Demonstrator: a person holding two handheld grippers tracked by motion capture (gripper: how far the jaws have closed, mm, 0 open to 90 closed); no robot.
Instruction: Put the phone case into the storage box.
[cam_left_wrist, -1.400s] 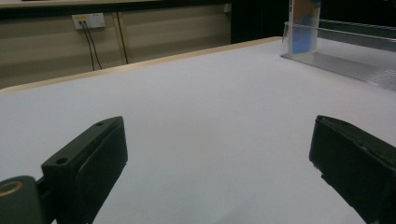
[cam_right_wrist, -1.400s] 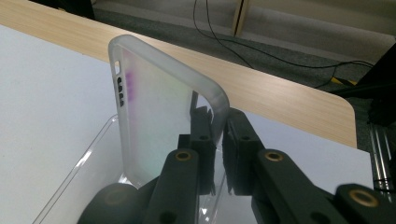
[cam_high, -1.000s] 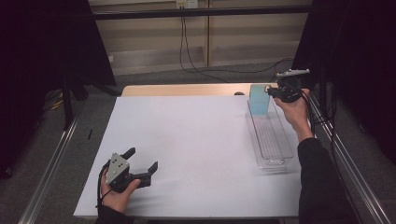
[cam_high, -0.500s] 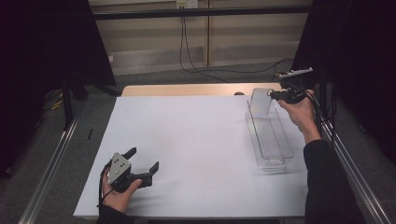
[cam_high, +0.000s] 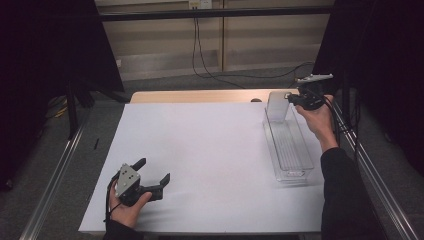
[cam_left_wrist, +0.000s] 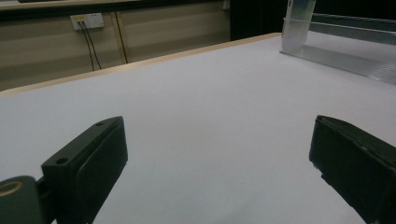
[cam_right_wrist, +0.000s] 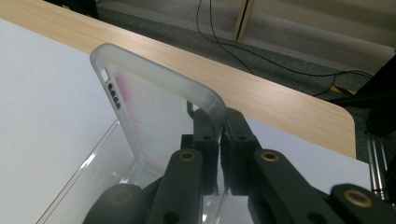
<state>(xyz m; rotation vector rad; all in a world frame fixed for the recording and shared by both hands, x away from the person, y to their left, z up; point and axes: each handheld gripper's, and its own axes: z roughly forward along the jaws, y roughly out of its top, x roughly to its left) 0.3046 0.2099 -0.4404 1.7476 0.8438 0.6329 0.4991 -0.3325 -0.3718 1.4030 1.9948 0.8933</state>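
Two tongs showed in the high view: my left tongs rested near the front left corner of the white surface, jaws apart and holding nothing, while my right tongs sat at the far right edge, clamped on a translucent phone case. That case stood upright at the far end of the clear tray, which lay along the right edge.

From the left gripper view, both jaws stood wide over bare surface, with the tray well off toward the far side.

In the right gripper view, the jaws were pressed together on the case's edge, its lower end down inside the tray.

I judged the case reached the tray but was not yet let go; laying it down and releasing remained.
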